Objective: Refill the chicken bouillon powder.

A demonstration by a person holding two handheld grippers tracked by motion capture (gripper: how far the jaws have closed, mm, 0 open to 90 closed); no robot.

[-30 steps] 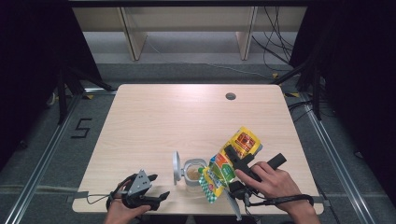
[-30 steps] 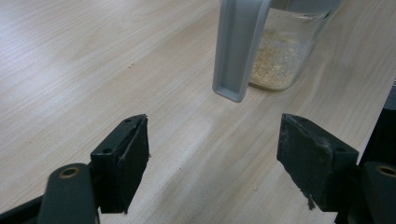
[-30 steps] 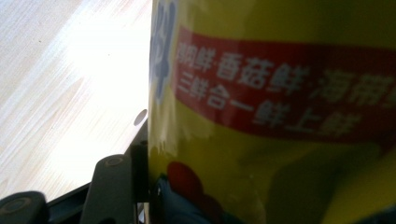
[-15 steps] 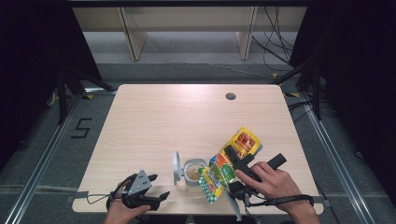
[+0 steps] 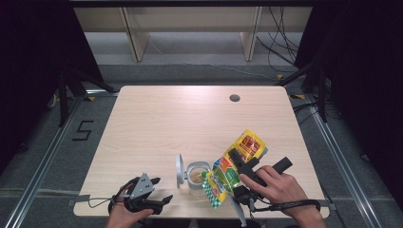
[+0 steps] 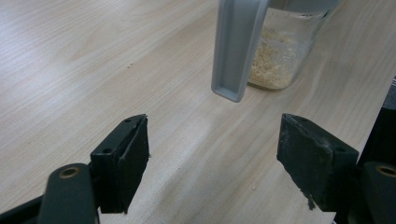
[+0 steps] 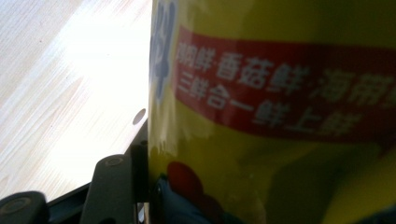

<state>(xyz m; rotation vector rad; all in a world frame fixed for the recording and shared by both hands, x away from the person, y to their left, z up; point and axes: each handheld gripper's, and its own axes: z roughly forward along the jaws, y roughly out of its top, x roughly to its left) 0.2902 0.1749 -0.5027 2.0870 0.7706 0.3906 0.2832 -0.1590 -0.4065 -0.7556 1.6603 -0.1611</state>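
Nothing has shifted over the last second: the right gripper (image 5: 236,164) keeps pinching the yellow seasoning pouch (image 5: 234,166), tilted above the open glass jar (image 5: 196,175) at the table's (image 5: 190,118) six o'clock edge. Pouring, probably, though no granules show. The left gripper (image 5: 159,202) waits spread at seven o'clock.

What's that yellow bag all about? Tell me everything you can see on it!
The yellow bag is a glossy plastic seasoning pouch with green, orange and red printing; the right gripper view shows a red band with white Chinese characters. It lies tilted, one end down over the open glass jar, which holds pale granules, the other end raised toward the table's right side. The right gripper is clamped across its middle.
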